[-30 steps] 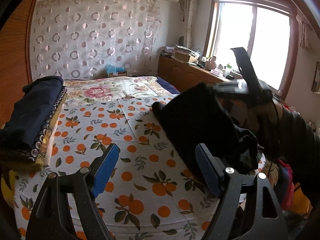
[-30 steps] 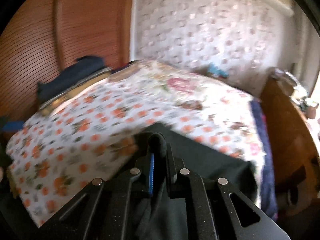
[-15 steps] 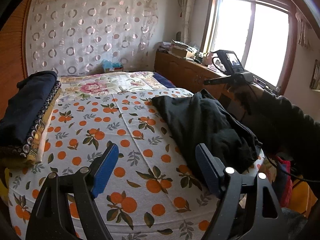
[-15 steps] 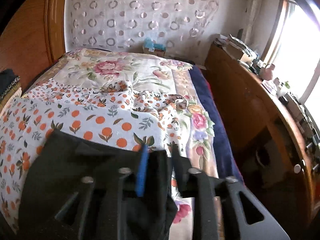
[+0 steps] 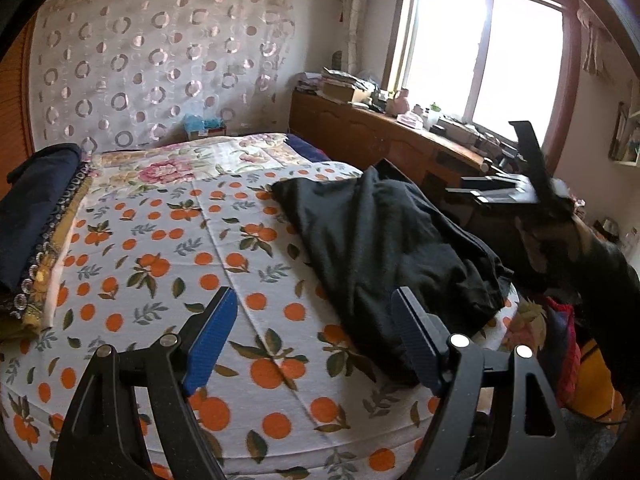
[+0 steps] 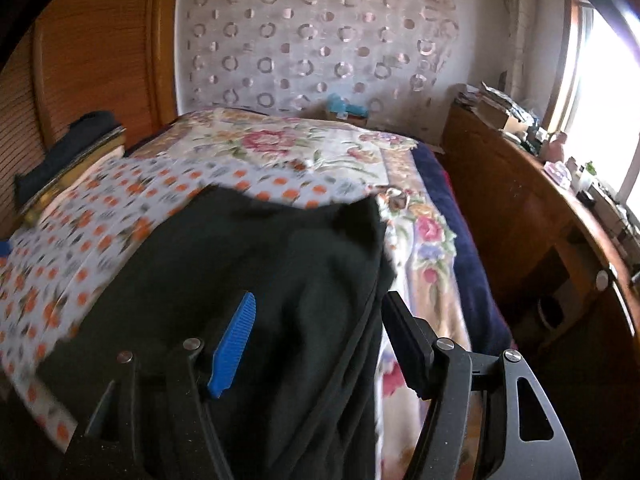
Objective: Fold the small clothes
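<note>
A black garment (image 5: 384,240) lies crumpled on the right side of the bed's orange-print sheet (image 5: 168,248). It also shows in the right wrist view (image 6: 256,280), spread just ahead of the jaws. My left gripper (image 5: 312,332) is open and empty, above the bed's near edge, to the left of the garment. My right gripper (image 6: 320,320) is open, right over the garment's near end, holding nothing. It also shows in the left wrist view (image 5: 500,192), off the bed's right side.
Folded dark clothes (image 5: 36,216) are stacked on the bed's left edge. A wooden cabinet (image 5: 384,140) with clutter runs along the right under the window. A floral quilt (image 6: 280,148) covers the far bed. Colourful clothes (image 5: 560,344) lie at the bed's right.
My right gripper has opened and let go of the black garment, which now lies on the bed. The right gripper has drawn back to the right. The left gripper stays open.
</note>
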